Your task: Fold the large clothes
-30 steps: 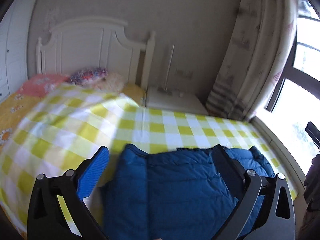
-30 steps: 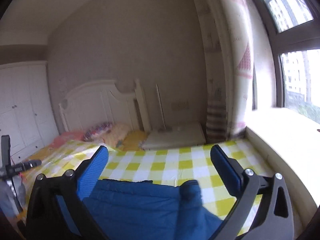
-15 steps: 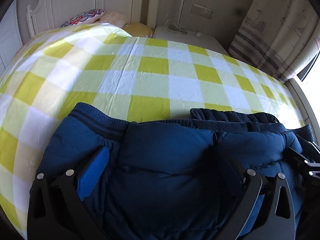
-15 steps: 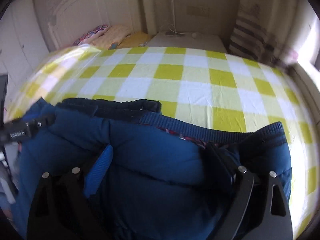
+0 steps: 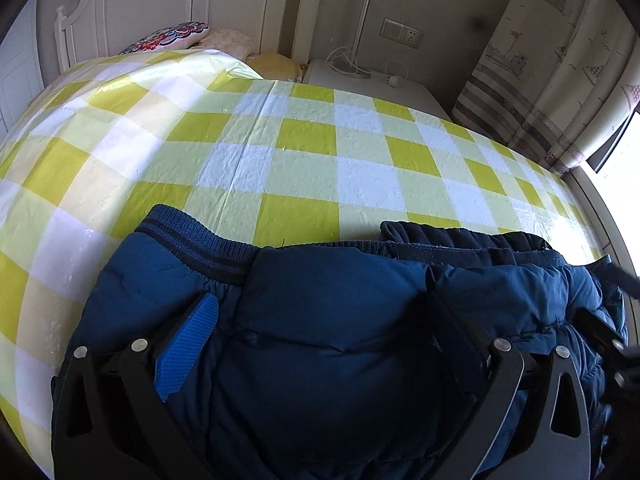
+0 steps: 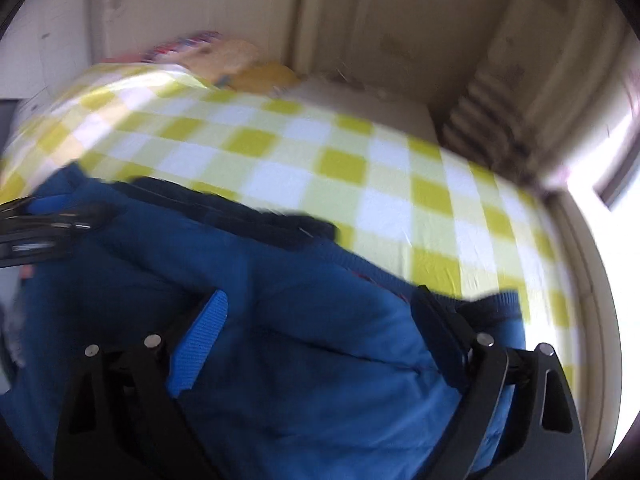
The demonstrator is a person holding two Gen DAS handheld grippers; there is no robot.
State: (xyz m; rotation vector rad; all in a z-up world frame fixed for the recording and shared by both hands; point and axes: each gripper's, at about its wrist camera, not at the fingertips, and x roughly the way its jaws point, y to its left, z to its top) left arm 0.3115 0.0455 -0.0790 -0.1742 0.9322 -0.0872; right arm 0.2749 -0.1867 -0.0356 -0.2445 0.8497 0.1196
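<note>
Blue padded jacket [image 5: 332,344] lies on the bed's yellow-and-white checked cover [image 5: 304,148], bunched at the near edge; it fills the 6 o'clock half of both wrist views. Ribbed knit hem [image 5: 200,248] runs along its far edge from 9 toward 3 o'clock; a darker fleece-like fold [image 5: 460,236] shows at 2 o'clock

Handling, judged: quilted and puffy, soft, no stiffness, so it should sag and spring back from creases; light for its bulk; the shell looks smooth and may slide in the pads. Best hold probably the ribbed hem or a seam, where the cloth is firmer and thinner, one corner per gripper

Left gripper [image 5: 320,320]: jaws wide apart, set down over the jacket, the padding between them but not pinched. Right gripper [image 6: 320,316]: jaws likewise spread, fabric between, no pinch visible; that view is blurred

Beyond, at 12 o'clock: white headboard [image 5: 168,8], pillows [image 5: 172,36], bedside cabinet [image 5: 360,80]; curtain [image 5: 560,60] at 2 o'clock
</note>
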